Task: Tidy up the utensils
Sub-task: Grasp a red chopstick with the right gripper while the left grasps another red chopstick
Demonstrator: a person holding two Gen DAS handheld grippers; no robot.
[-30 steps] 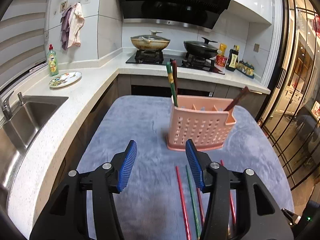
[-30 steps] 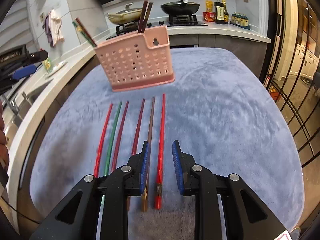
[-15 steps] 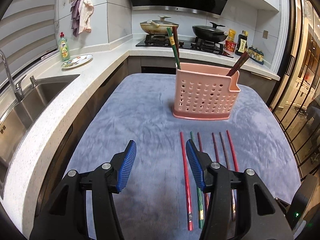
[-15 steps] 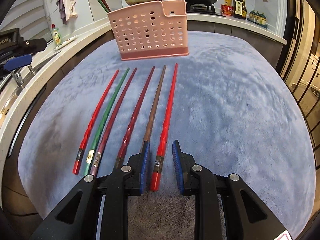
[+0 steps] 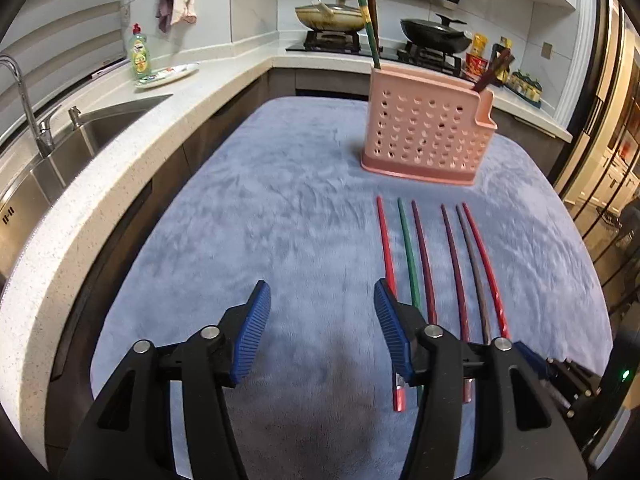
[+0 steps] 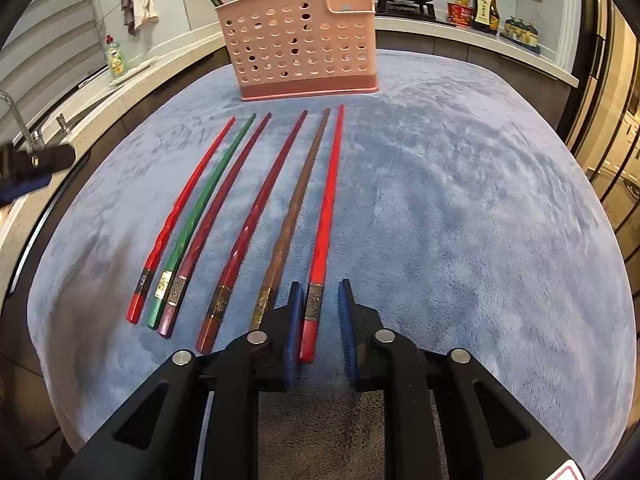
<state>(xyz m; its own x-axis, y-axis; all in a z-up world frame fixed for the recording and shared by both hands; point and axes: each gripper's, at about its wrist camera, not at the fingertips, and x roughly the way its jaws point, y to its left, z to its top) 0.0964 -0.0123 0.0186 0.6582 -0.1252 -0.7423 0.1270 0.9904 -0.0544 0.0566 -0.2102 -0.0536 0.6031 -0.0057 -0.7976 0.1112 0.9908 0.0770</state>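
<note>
Six chopsticks lie side by side on a blue-grey cloth (image 6: pixel 460 200), thick ends nearest me. The rightmost red chopstick (image 6: pixel 328 200) has its thick end between the jaws of my right gripper (image 6: pixel 320 286). Those jaws are closing, and a small gap still shows on the right side. My left gripper (image 5: pixel 320 292) hovers over bare cloth with its jaws opening and nothing between them. The leftmost red chopstick (image 5: pixel 386 248) runs under its right finger. Behind the row stands a pink perforated utensil basket (image 5: pixel 424 140) (image 6: pixel 300 48) with several chopsticks in it.
A white counter with a sink (image 5: pixel 92 128), a green soap bottle (image 5: pixel 139 56) and a plate (image 5: pixel 166 76) runs along the left. At the back, behind the basket, are a stove with pans (image 5: pixel 436 34) and sauce bottles (image 6: pixel 484 6). The cloth drops off at the right edge.
The left gripper dropped closer to the cloth beside the chopsticks' thick ends, and its jaws spread wider. The right gripper sank onto the rightmost red chopstick's end, and its jaws narrowed around it.
</note>
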